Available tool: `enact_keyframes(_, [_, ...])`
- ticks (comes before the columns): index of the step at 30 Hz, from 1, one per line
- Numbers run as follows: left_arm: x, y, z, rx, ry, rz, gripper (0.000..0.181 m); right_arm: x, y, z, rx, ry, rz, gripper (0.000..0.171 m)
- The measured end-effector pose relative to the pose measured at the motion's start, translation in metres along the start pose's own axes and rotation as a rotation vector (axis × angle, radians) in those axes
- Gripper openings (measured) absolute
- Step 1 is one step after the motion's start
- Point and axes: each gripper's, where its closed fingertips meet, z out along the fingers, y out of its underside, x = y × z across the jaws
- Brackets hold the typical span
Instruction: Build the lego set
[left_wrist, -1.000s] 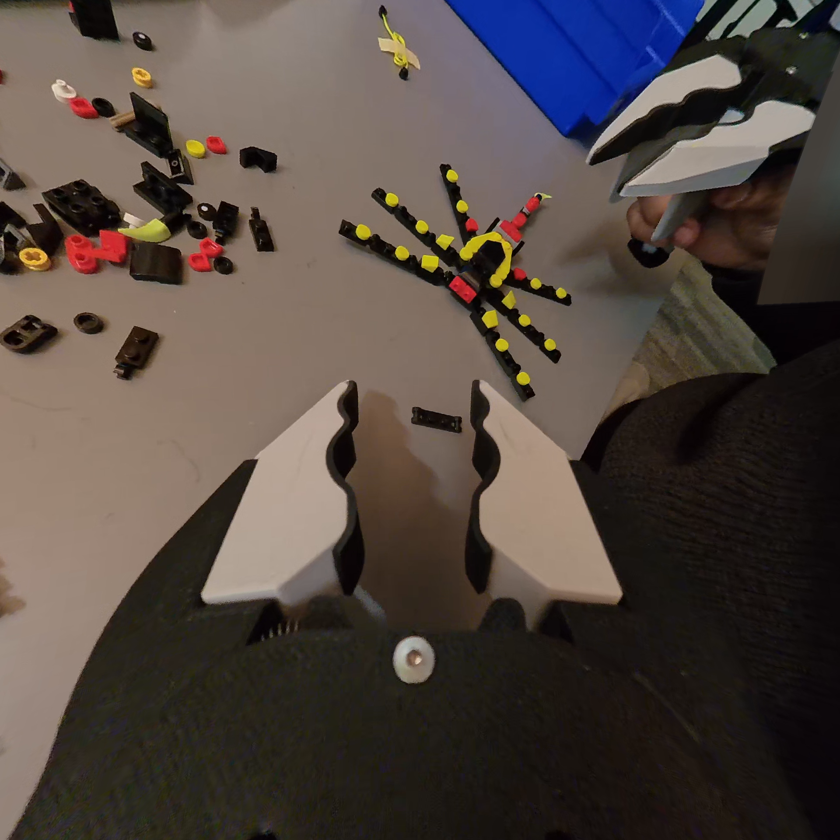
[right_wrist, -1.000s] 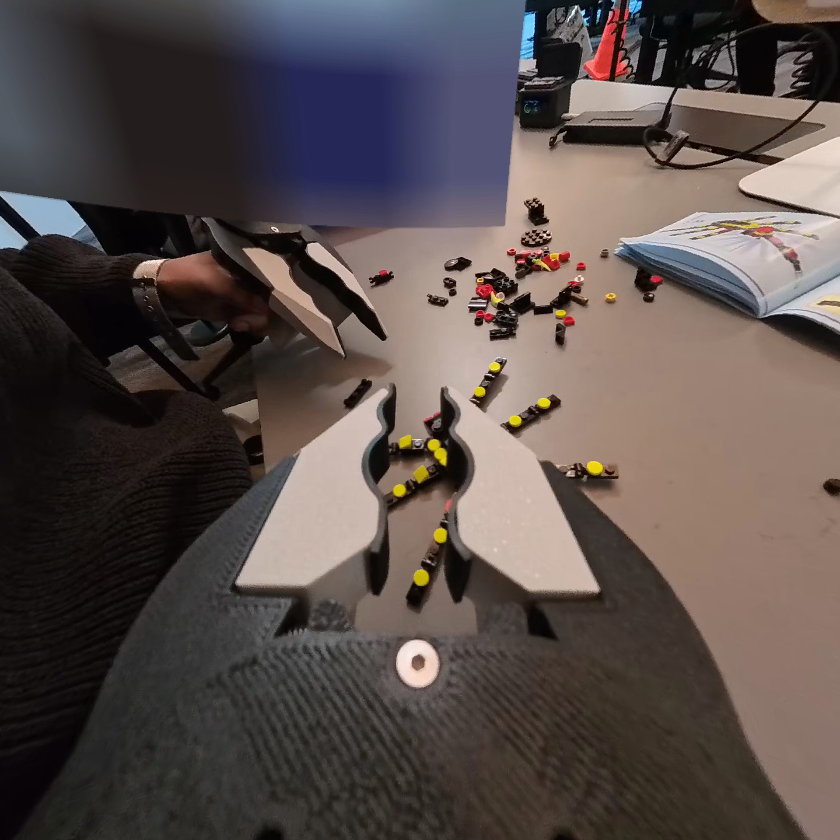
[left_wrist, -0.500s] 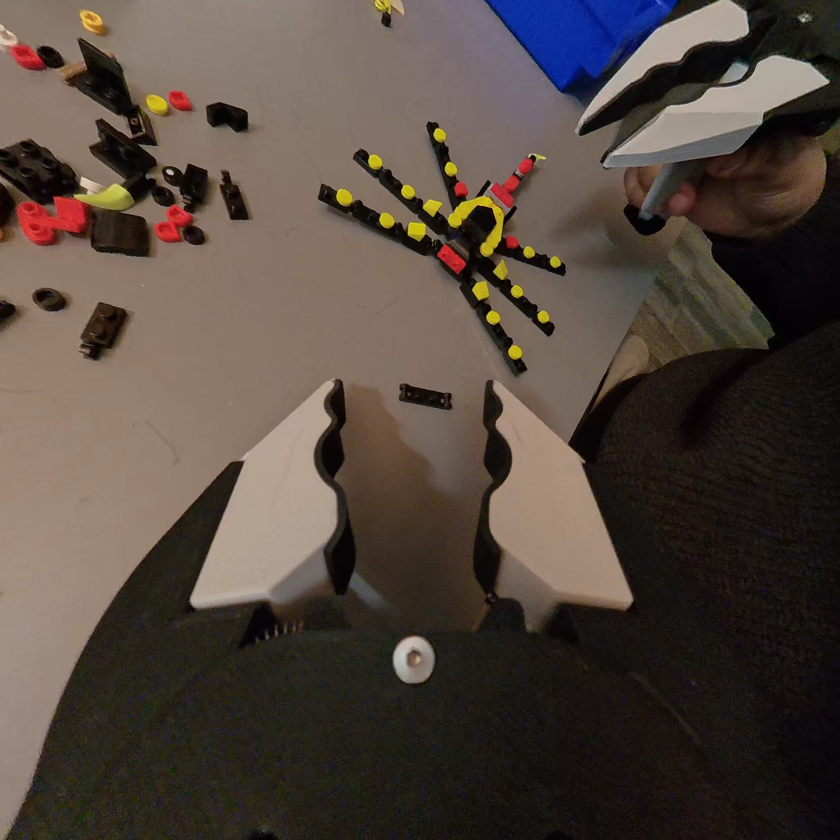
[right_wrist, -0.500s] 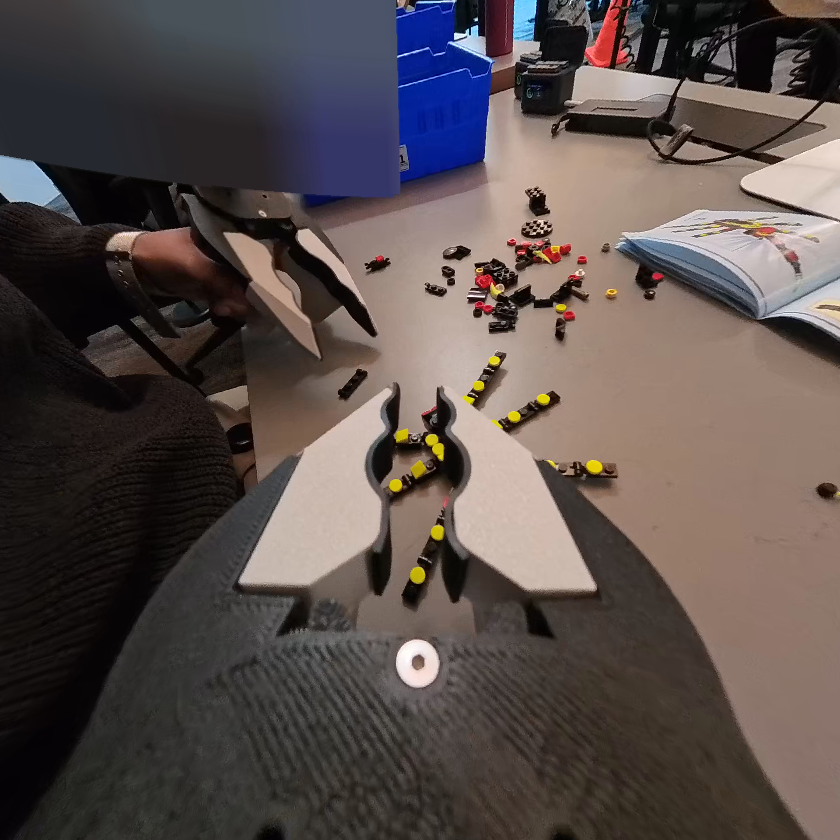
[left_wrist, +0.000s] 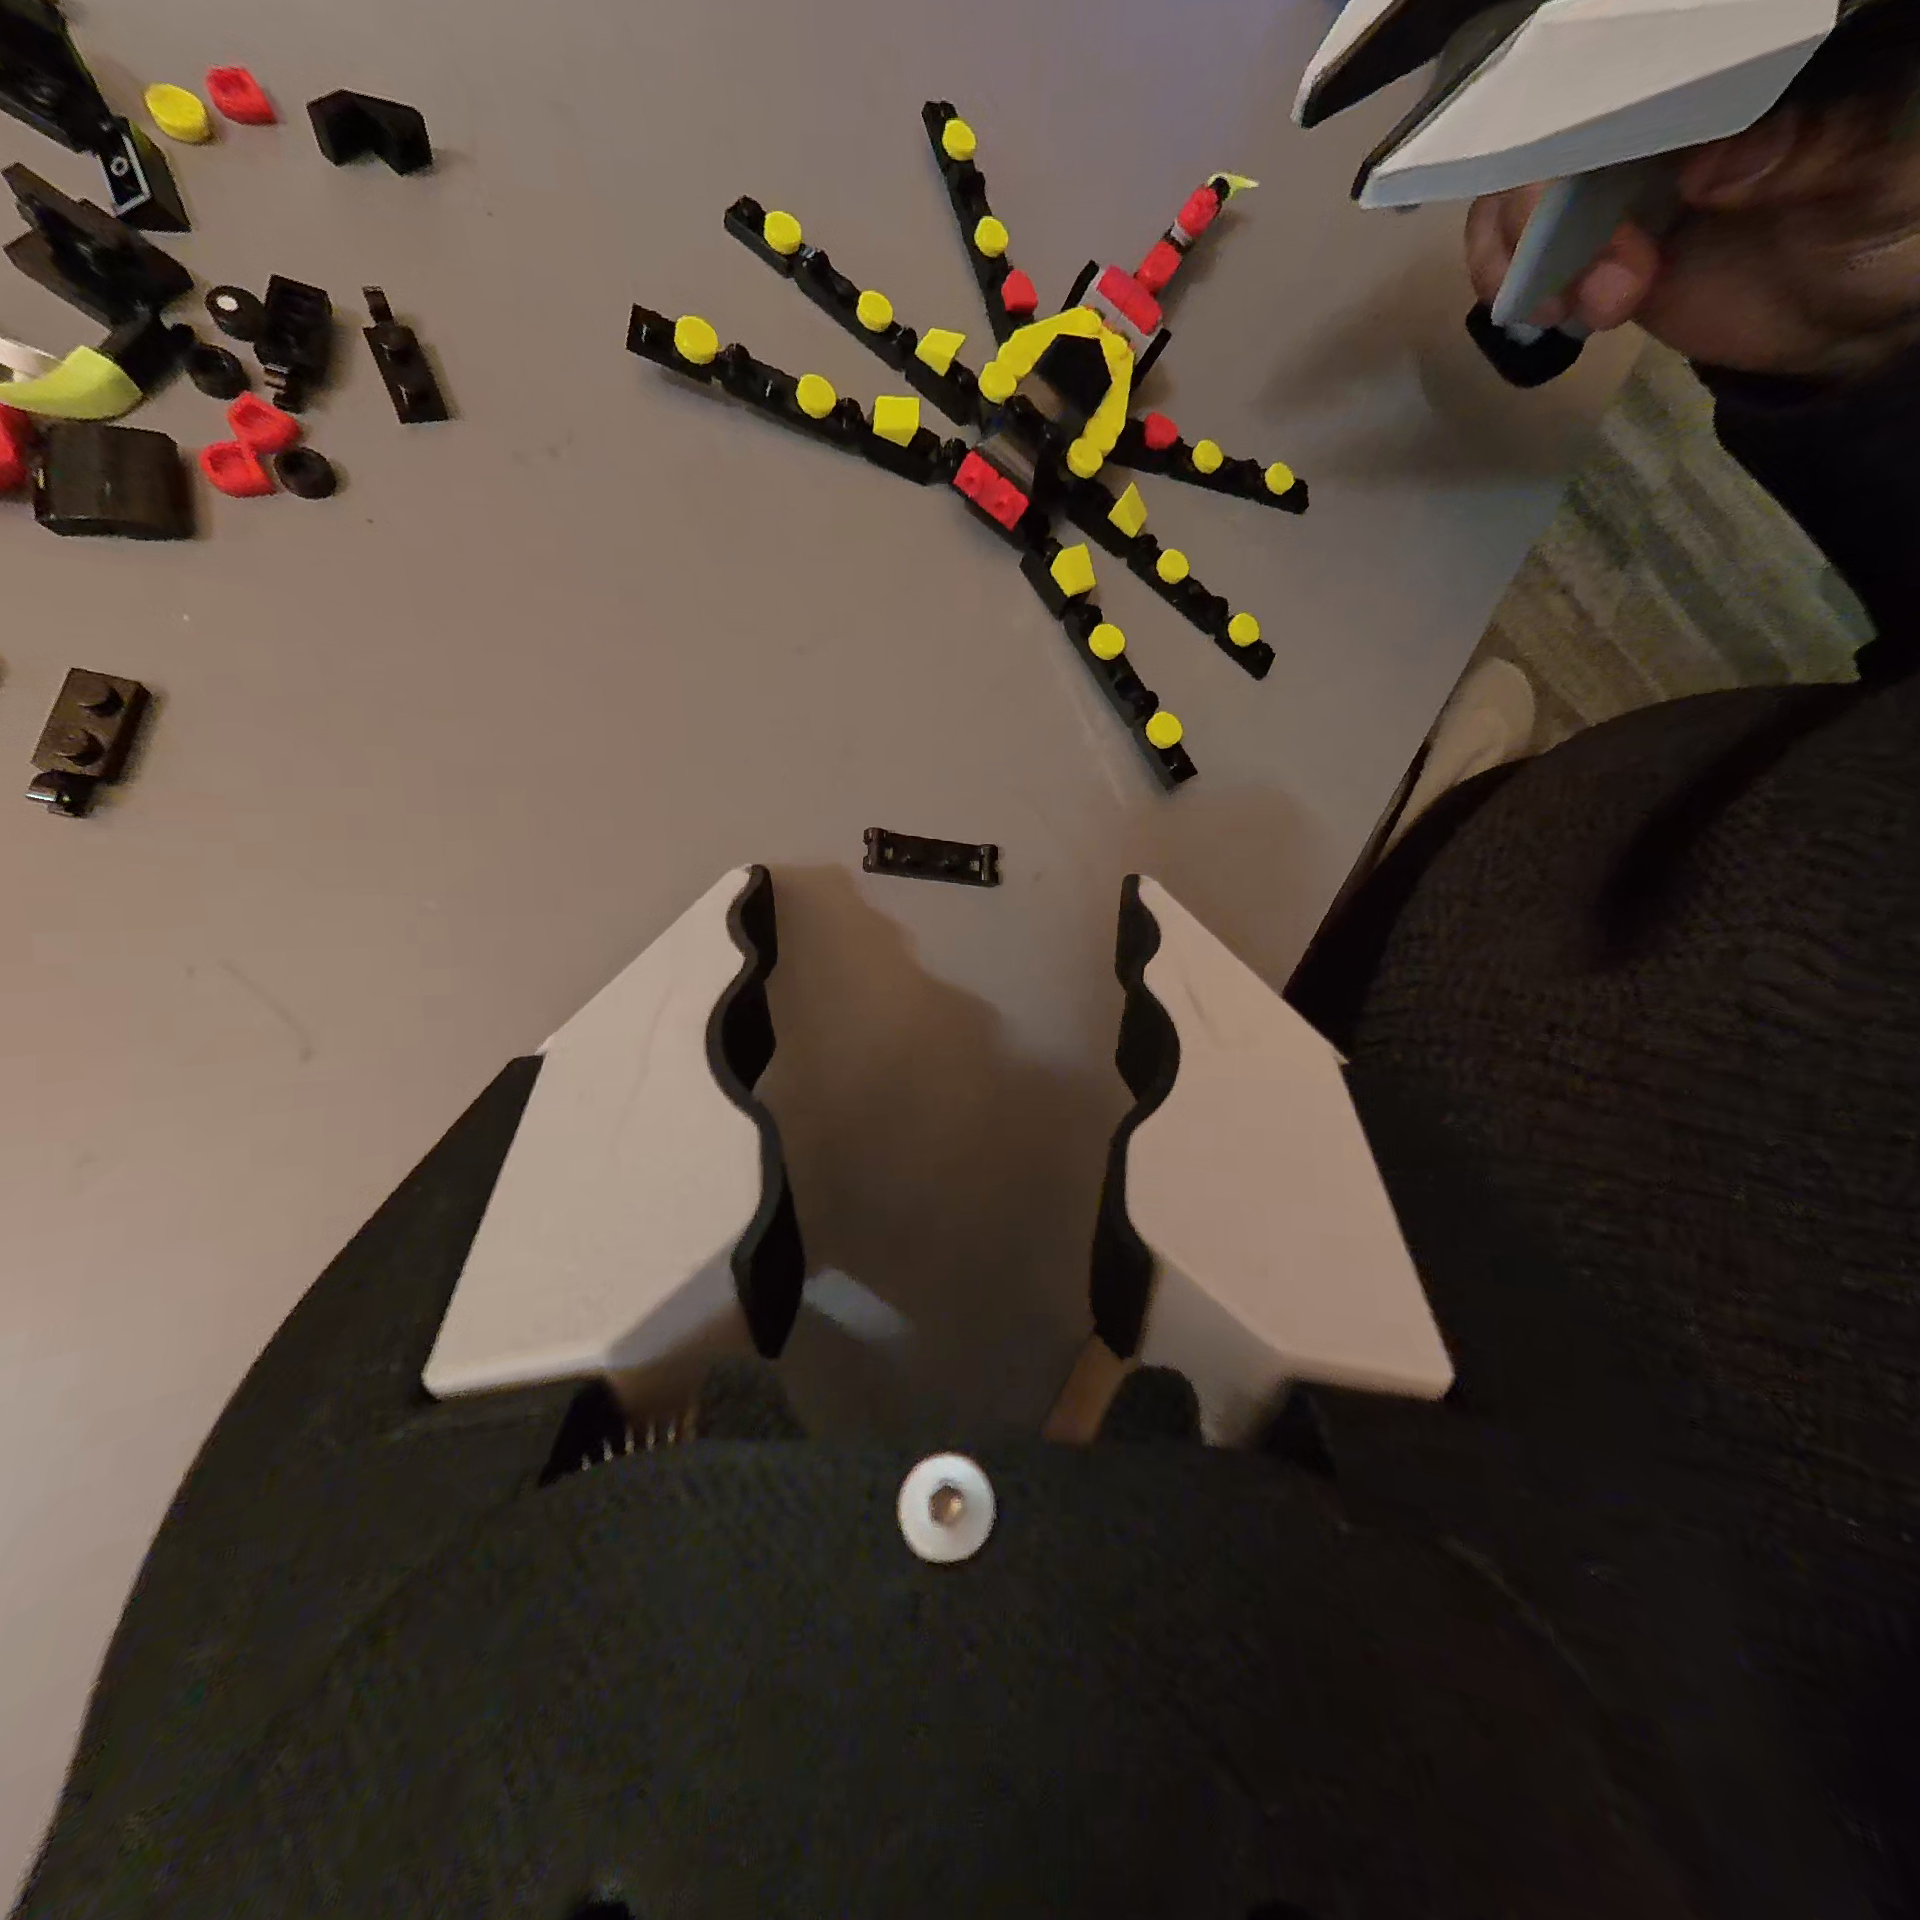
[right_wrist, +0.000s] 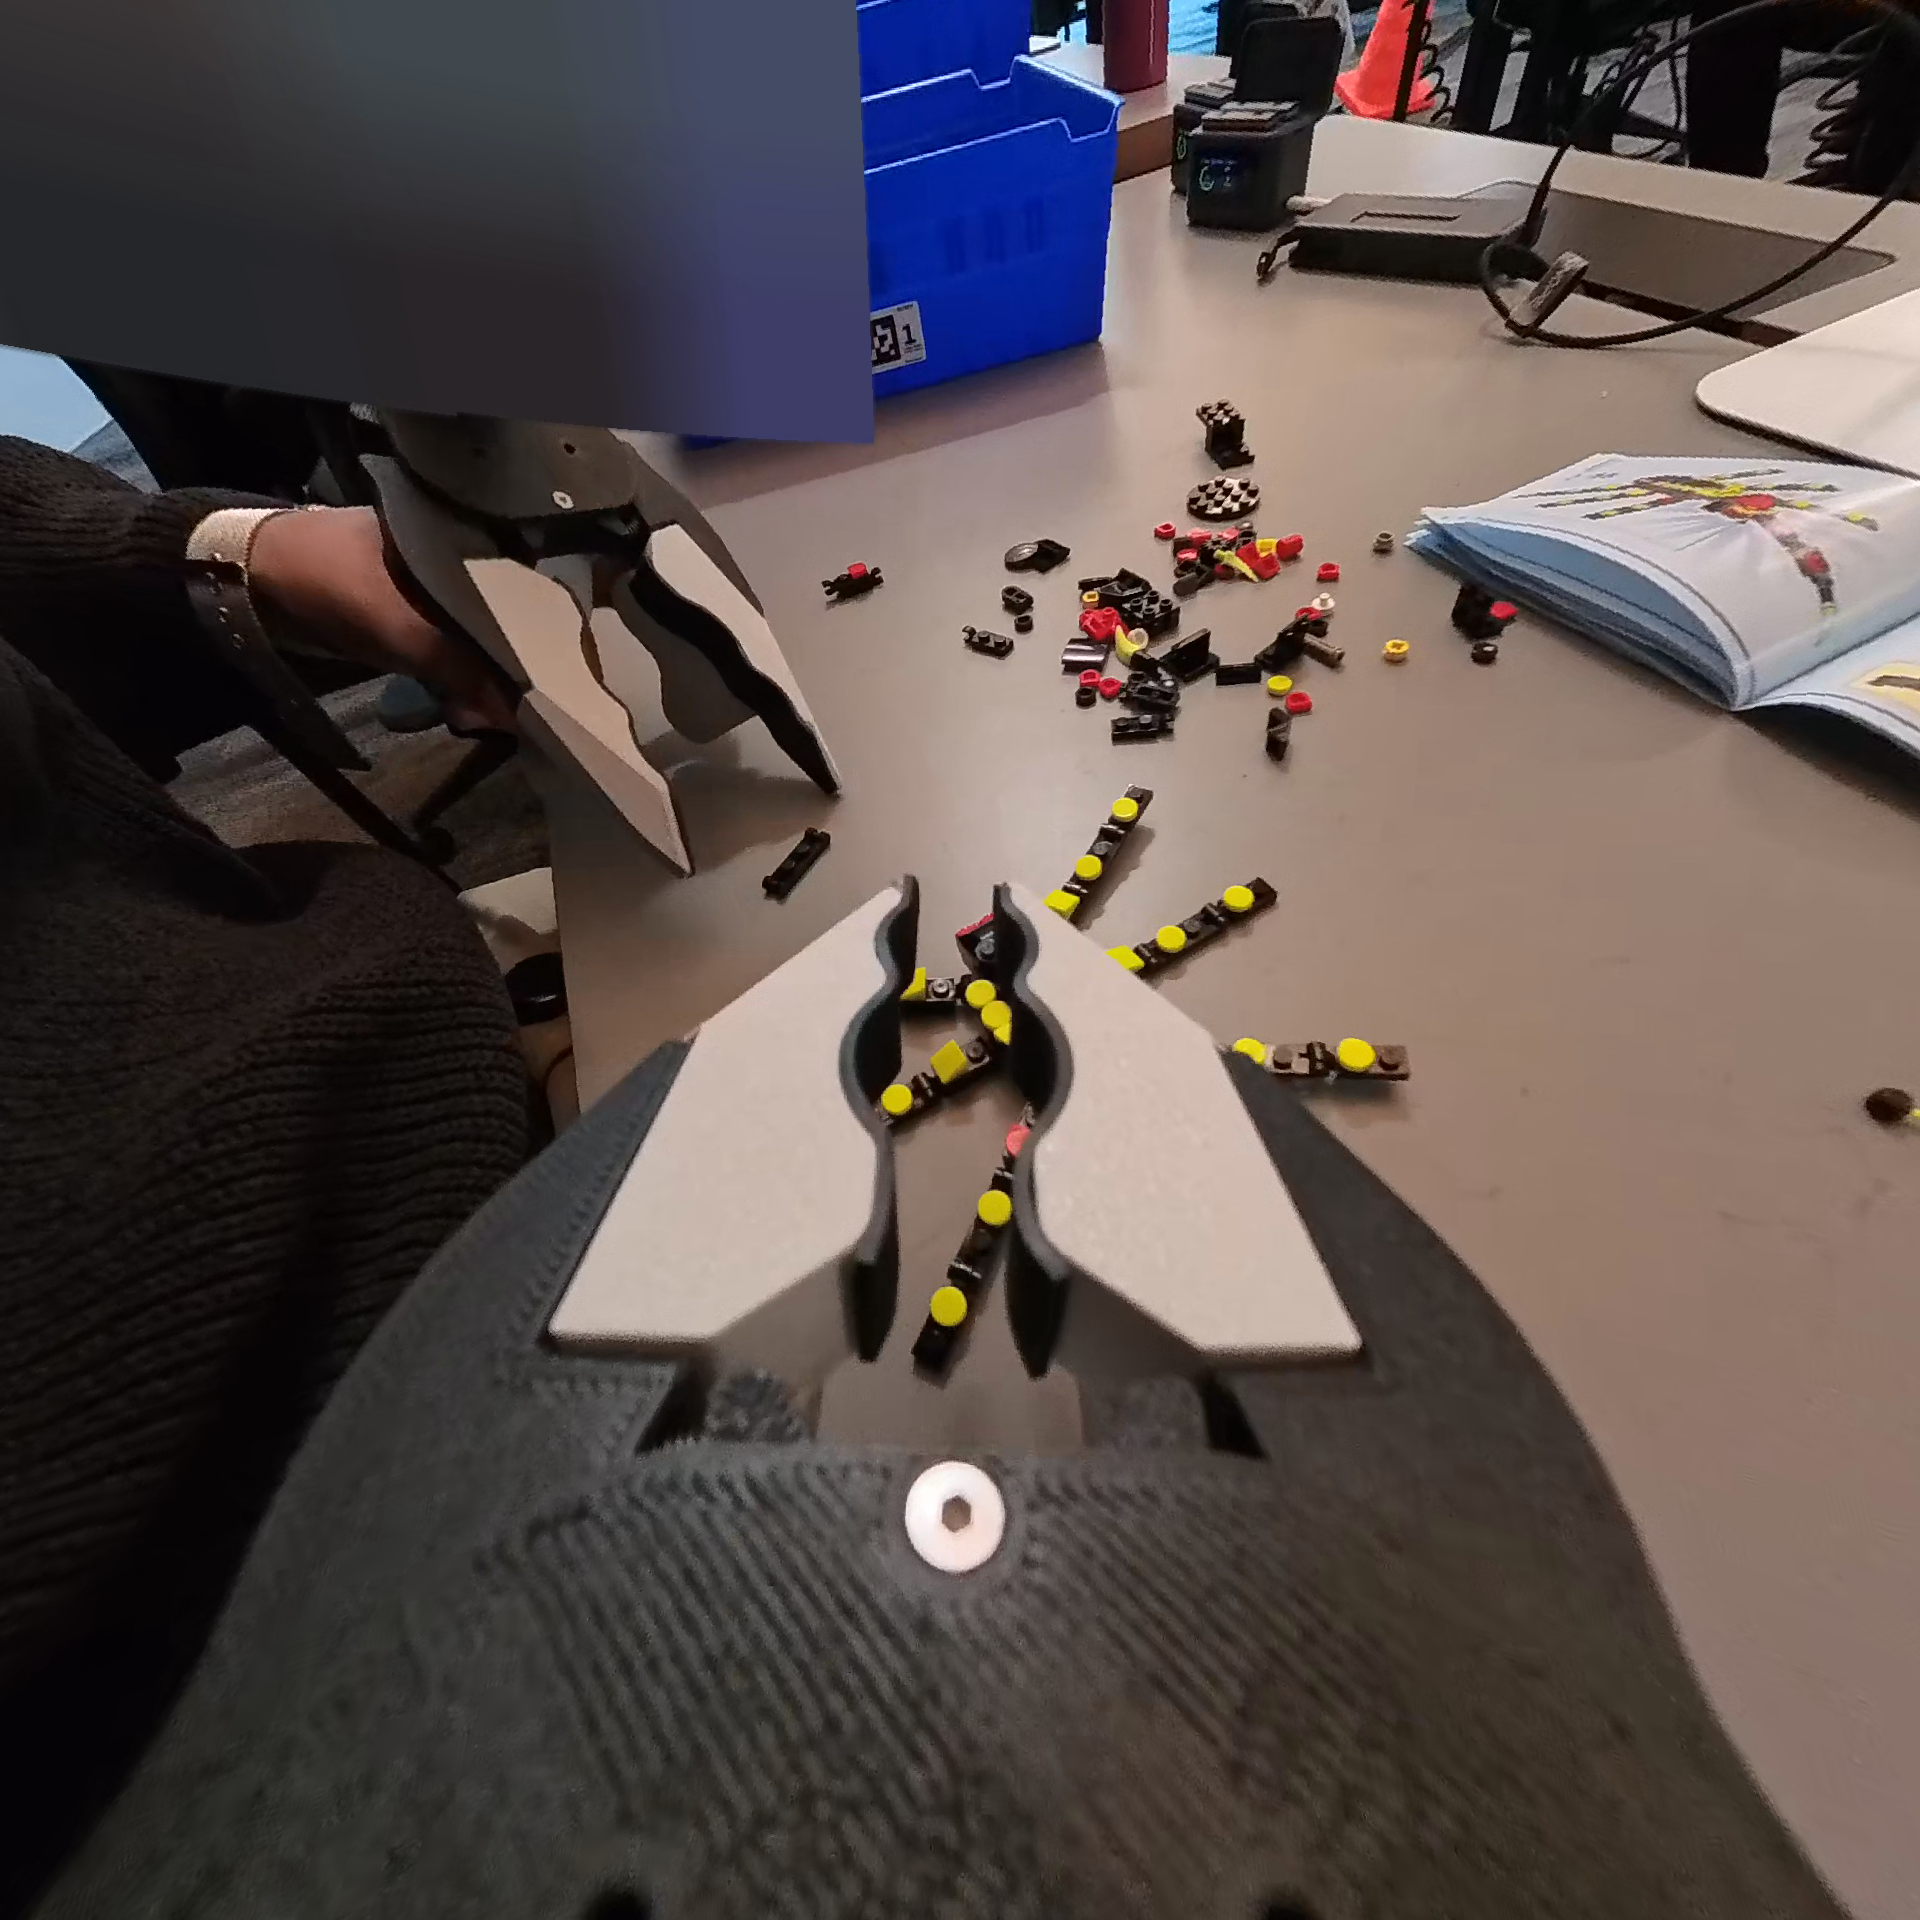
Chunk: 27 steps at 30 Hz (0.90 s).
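Observation:
A black, yellow and red lego spider (left_wrist: 1039, 416) lies flat on the grey table (left_wrist: 520, 935). A small black plate (left_wrist: 930, 857) lies just beyond my left gripper (left_wrist: 945, 891), in line with the gap between its fingertips. That gripper is wide open, empty and low over the table. My right gripper (right_wrist: 956, 899) hovers above the spider (right_wrist: 1174, 935), empty, its jaws only a narrow gap apart. It shows at the top right of the left wrist view (left_wrist: 1335, 145). The right wrist view shows the left gripper (right_wrist: 753, 826) beside the black plate (right_wrist: 795, 862).
Loose black, red and yellow pieces (left_wrist: 208, 343) lie scattered to the left, also in the right wrist view (right_wrist: 1174, 634). An open instruction booklet (right_wrist: 1683, 582) lies at the right, blue bins (right_wrist: 977, 208) at the back. The table edge and a black sleeve (left_wrist: 1610, 1039) are close at the right. The left gripper's tips are roughly 15 cm from the right gripper's.
My left gripper has opened wider and come closer to the small black plate. My right gripper's jaws have narrowed slightly above the spider.

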Motion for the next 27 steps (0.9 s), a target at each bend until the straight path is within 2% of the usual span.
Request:
enact_keyframes(6, [-0.01,0.002,-0.003,-0.014,-0.076,0.029,0.062,-0.001,0.0,0.0,-0.001,-0.001,-0.003,0.011])
enact_keyframes(11, [0.003,-0.007,-0.003,0.027,-0.043,0.052,0.061,-0.001,0.001,0.0,-0.004,0.002,-0.006,0.01])
enact_keyframes(16, [-0.01,-0.003,0.004,-0.068,-0.297,0.211,0.046,0.0,0.003,0.002,-0.018,0.005,-0.009,0.01])
enact_keyframes(22, [-0.002,-0.002,0.011,-0.106,-0.314,0.218,0.045,0.001,0.005,0.003,-0.027,0.01,-0.018,0.009])
enact_keyframes(27, [-0.004,0.004,0.014,-0.153,-0.292,0.172,0.036,0.001,0.006,0.004,-0.031,0.007,-0.023,0.009])
